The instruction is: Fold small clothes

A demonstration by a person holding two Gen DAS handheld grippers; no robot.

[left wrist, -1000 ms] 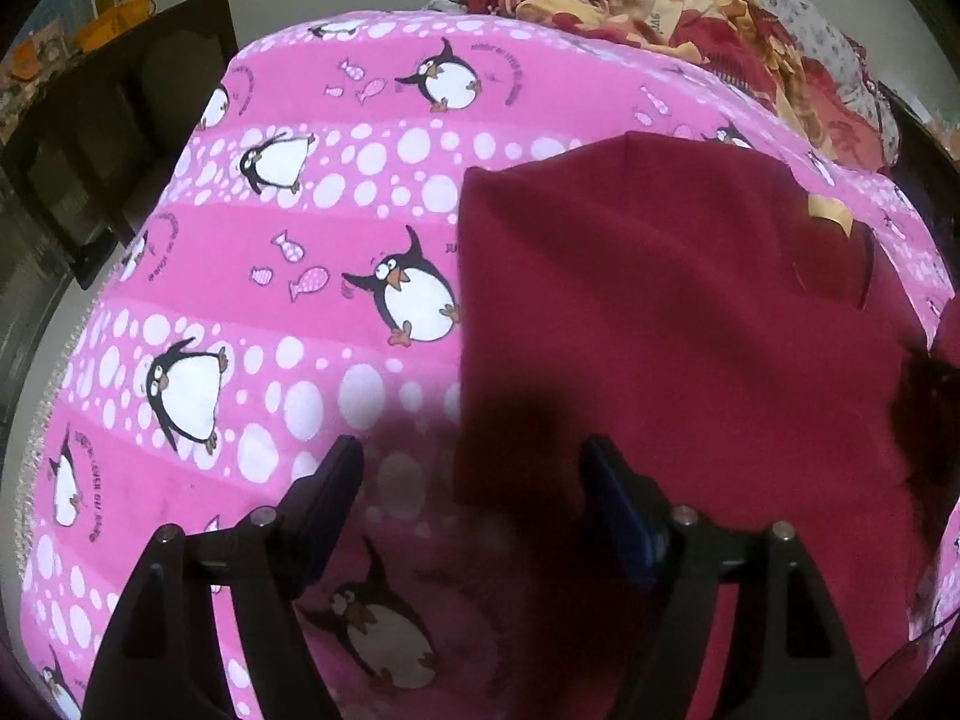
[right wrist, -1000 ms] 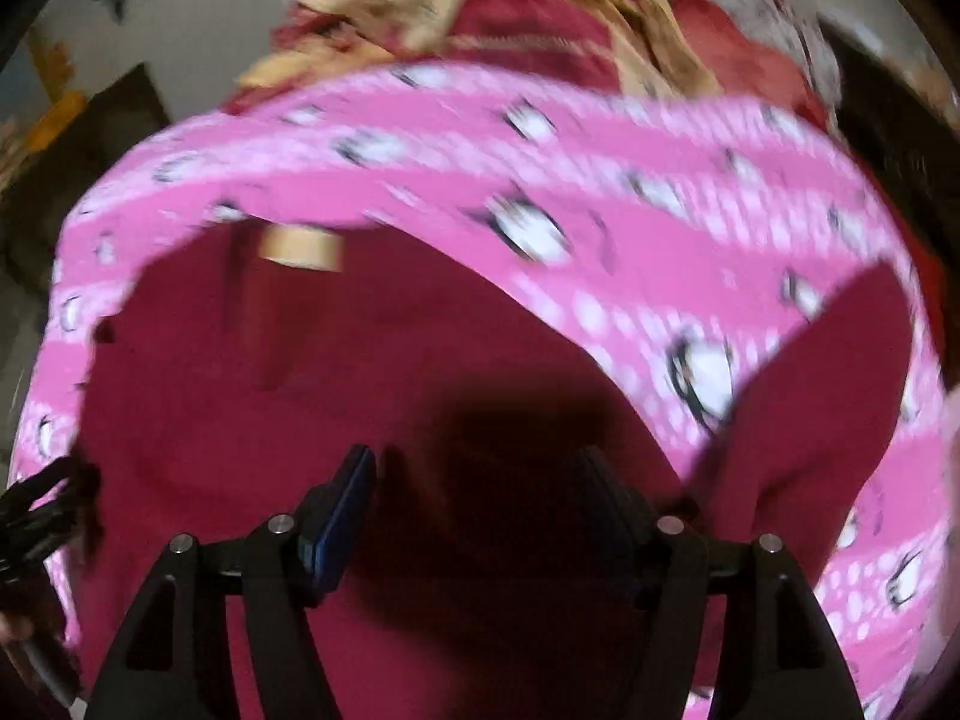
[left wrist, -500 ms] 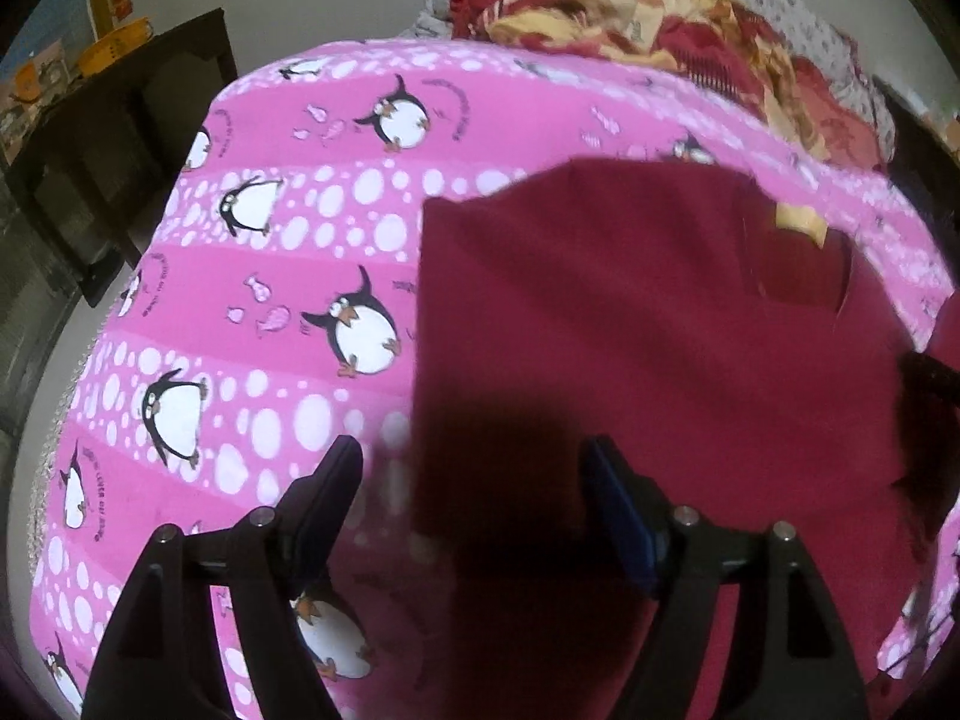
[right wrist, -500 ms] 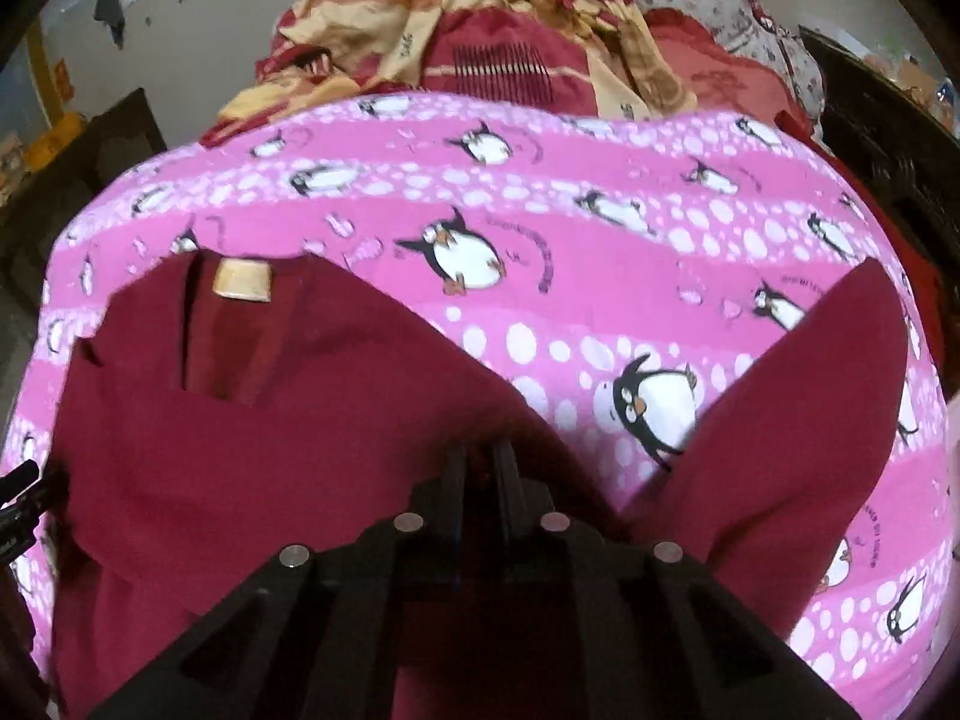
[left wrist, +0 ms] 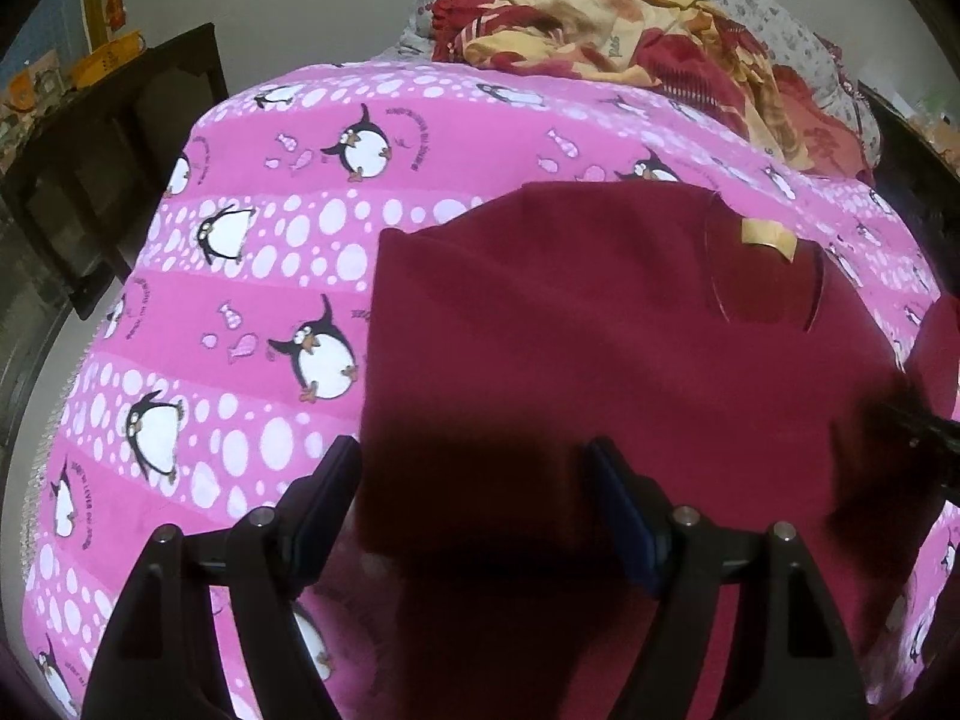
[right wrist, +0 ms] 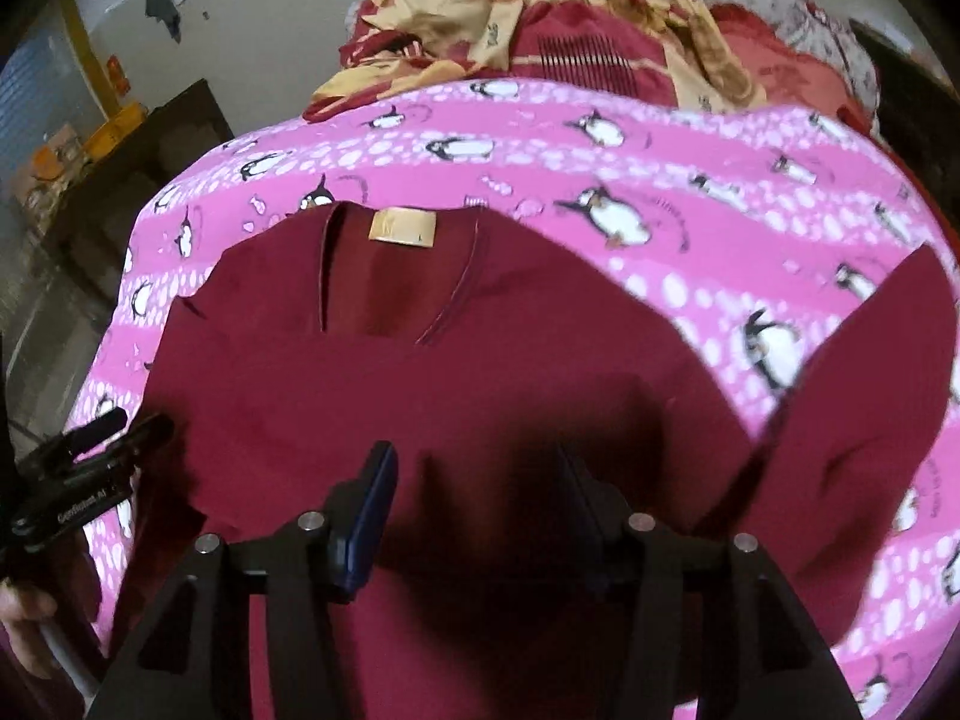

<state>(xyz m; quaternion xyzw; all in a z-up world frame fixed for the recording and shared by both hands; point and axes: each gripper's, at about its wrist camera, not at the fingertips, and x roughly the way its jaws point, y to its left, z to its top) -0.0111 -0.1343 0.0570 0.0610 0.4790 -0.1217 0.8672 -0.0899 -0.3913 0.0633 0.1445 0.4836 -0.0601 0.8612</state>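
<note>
A dark red shirt [left wrist: 600, 348] lies flat on a pink penguin-print sheet [left wrist: 252, 276], its neck with a tan label [left wrist: 768, 237] pointing away. Its left side is folded in to a straight edge. My left gripper [left wrist: 474, 492] is open and empty over the shirt's lower left part. In the right wrist view the same shirt [right wrist: 480, 372] shows its label [right wrist: 402, 228] and one sleeve [right wrist: 864, 396] spread out to the right. My right gripper [right wrist: 480, 498] is open and empty above the shirt's middle. The left gripper [right wrist: 84, 468] shows at the left edge there.
A heap of red and yellow clothes [left wrist: 630, 42] lies at the far end of the bed, also in the right wrist view [right wrist: 570, 42]. Dark wooden furniture [left wrist: 102, 180] stands left of the bed. The sheet [right wrist: 690, 192] drops off at the left edge.
My right gripper was shut half a second ago and is now open, raised a little off the shirt. My left gripper has stayed open and drifted right over the shirt.
</note>
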